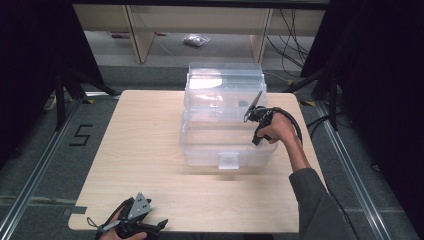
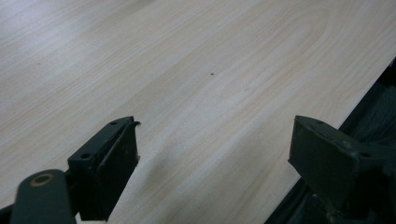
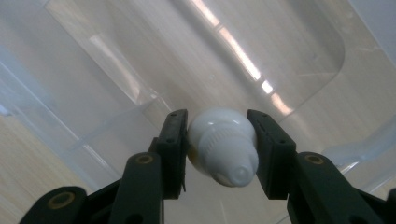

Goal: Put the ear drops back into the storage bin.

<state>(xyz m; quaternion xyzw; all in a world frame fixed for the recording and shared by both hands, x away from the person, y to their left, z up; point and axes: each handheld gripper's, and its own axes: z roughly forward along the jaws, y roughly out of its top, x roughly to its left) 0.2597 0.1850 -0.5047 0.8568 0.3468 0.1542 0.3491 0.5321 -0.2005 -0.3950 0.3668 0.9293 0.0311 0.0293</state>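
A clear plastic storage box (image 1: pixel 200 150) stands open on the wooden table (image 1: pixel 135 150), its lid (image 1: pixel 225 80) raised at the back. My right gripper (image 3: pixel 218 128) is shut on a small white bottle (image 3: pixel 222 149), gripping it at the ribbed cap end, and looks down onto the box's transparent bottom. In the high view the right gripper (image 1: pixel 251 115) hangs over the box's right side, held by a hand. My left gripper (image 2: pixel 212 135) is open with bare wood between its jaws. It rests at the table's front left edge (image 1: pixel 150 226).
The box has a clasp (image 1: pixel 229 161) on its front wall. Beyond the table are wooden shelf legs (image 1: pixel 140 35), a small bag (image 1: pixel 196 40) on the floor and cables (image 1: pixel 290 45). Dark curtains flank both sides.
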